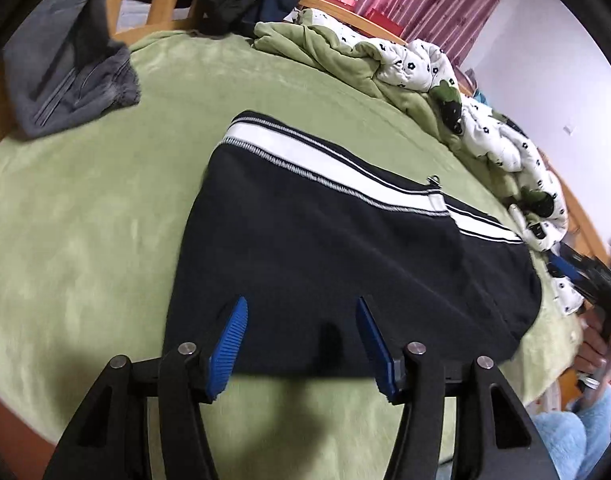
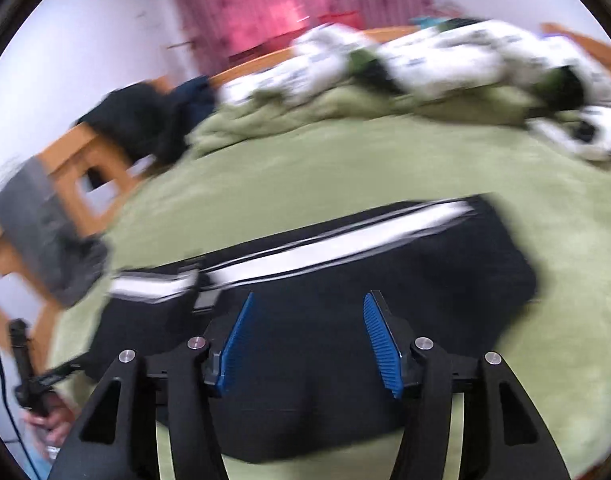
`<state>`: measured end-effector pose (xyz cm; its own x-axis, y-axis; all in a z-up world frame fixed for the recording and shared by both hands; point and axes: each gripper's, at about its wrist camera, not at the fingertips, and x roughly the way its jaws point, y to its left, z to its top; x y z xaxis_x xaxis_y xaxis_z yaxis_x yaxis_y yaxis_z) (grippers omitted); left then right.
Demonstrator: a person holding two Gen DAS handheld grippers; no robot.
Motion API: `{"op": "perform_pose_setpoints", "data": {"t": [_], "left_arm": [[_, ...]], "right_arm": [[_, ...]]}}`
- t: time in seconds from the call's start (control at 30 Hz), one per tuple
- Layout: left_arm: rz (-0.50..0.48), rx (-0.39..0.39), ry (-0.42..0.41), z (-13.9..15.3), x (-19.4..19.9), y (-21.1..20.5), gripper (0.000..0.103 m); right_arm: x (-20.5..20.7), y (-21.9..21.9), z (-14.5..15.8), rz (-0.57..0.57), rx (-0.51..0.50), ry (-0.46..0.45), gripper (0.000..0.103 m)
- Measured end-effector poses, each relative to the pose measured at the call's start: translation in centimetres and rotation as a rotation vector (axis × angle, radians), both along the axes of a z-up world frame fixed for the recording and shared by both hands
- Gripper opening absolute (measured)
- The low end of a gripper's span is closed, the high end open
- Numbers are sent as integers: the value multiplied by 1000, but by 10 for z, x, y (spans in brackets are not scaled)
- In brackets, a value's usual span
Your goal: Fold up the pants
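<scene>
Pants (image 1: 329, 236) lie folded flat mid-bed on the green blanket (image 1: 85, 220), white stripe on the far edge. My left gripper (image 1: 301, 344) and right gripper (image 2: 305, 340) both gape, nothing clamped. Fold looks placed; next: regrip an end, fold again.

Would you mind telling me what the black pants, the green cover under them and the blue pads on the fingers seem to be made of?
The black pants look like smooth, matte knit or woven fabric, with a white side stripe and visible stitching. The green cover looks like plush fleece: a soft, mottled nap. The blue pads look like moulded rubber or plastic, finely ribbed; which one is unclear.
</scene>
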<state>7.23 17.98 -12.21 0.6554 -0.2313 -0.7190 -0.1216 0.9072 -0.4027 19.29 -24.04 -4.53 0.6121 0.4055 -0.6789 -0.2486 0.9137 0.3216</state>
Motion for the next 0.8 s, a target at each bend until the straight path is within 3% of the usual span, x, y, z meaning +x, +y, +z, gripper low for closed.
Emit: {"op": "perform_pose_setpoints", "data": {"t": [0.2,0.37,0.4,0.43,0.47,0.5,0.6,0.63,0.7,0.73,0.8], "left_arm": [[33,25,15,-5,-19,10,55],[56,39,15,-3,-26,18,55],[62,50,13,-2,-28,20,55],[63,57,8,-1,-29,22,55],[65,59,6,-1,-31,24,55],[69,58,6,-1,-32,27,55],[84,40,5,-1,-36,34,55],[88,33,6,-2,-36,37,55],[94,31,13,-4,-37,41,55],[96,29,16,-6,-37,43,55],[102,24,26,-9,-38,46,55]], "right_arm": [[32,122,-53,232,-95,107,56],[51,175,-104,277,-173,235,56],[53,182,-112,273,-197,236,56],[54,185,-112,261,-208,208,49],[53,189,-110,259,-221,178,26],[55,190,-104,274,-215,160,19],[57,171,-87,231,-82,97,18],[58,169,-87,227,-80,99,18],[60,175,-103,239,-138,140,20],[61,179,-110,244,-180,166,28],[53,179,-112,260,-219,148,31]]}}
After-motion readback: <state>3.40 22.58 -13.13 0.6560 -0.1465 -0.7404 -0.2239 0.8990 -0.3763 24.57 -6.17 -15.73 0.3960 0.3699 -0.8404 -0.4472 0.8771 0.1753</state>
